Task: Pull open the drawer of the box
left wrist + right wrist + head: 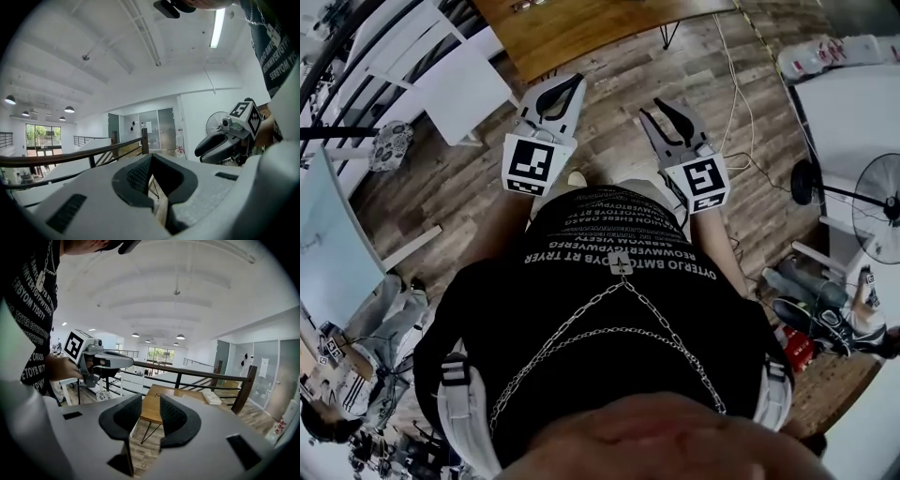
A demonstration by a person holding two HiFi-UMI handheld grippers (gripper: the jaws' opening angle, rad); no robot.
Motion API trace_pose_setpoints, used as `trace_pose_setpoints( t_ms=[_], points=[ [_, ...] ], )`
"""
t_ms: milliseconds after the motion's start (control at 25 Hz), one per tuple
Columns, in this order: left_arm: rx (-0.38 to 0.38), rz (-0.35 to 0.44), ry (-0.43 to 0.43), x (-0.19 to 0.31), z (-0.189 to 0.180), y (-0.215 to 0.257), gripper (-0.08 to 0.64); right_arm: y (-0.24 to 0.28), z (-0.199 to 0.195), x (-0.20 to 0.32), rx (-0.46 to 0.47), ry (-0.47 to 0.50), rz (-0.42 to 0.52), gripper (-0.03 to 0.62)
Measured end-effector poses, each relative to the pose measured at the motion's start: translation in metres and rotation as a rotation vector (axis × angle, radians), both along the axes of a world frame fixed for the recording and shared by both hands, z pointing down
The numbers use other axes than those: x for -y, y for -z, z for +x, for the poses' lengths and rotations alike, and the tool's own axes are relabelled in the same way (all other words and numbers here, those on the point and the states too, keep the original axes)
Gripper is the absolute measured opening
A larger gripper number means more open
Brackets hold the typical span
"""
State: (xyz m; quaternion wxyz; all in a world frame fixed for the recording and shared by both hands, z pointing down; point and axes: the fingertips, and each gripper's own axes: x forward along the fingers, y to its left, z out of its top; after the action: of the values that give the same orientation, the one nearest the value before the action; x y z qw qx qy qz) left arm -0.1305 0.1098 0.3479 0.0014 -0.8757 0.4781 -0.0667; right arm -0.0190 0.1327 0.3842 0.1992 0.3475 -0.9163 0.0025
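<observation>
- A pale, low box-like thing (212, 397) lies flat on the wooden table (161, 401), toward its far right end.
- From here it is too small for me to tell a drawer, or whether one is open.

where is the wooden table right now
Head view: the wooden table is at top centre, ahead of the left hand-held gripper and right hand-held gripper. In the right gripper view it shows between the jaws.

Rows of white capital letters run across the person's black shirt (623, 246), upside down in the head view. They make no real words.
</observation>
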Motion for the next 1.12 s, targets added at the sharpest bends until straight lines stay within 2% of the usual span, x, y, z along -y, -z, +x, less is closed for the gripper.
trace_pose_setpoints(
  t_ms=[240,400,720,1120],
  points=[
    [0.0,-0.041,-0.003,-0.002,0.0,-0.018,0.006,-0.011,0.004,-0.001,0.015,-0.022,-0.028,0.117],
    [0.009,-0.043,-0.032,-0.003,0.012,-0.025,0.006,-0.024,0.013,0.0,0.041,-0.031,-0.072,0.118],
    [0.048,-0.083,-0.056,0.026,0.038,-0.043,0.006,-0.036,0.025,0.033,0.088,-0.027,-0.099,0.118],
    [0.085,-0.037,-0.052,0.071,0.06,-0.025,0.006,-0.038,0.044,0.078,0.112,-0.007,-0.122,0.118]
  ],
)
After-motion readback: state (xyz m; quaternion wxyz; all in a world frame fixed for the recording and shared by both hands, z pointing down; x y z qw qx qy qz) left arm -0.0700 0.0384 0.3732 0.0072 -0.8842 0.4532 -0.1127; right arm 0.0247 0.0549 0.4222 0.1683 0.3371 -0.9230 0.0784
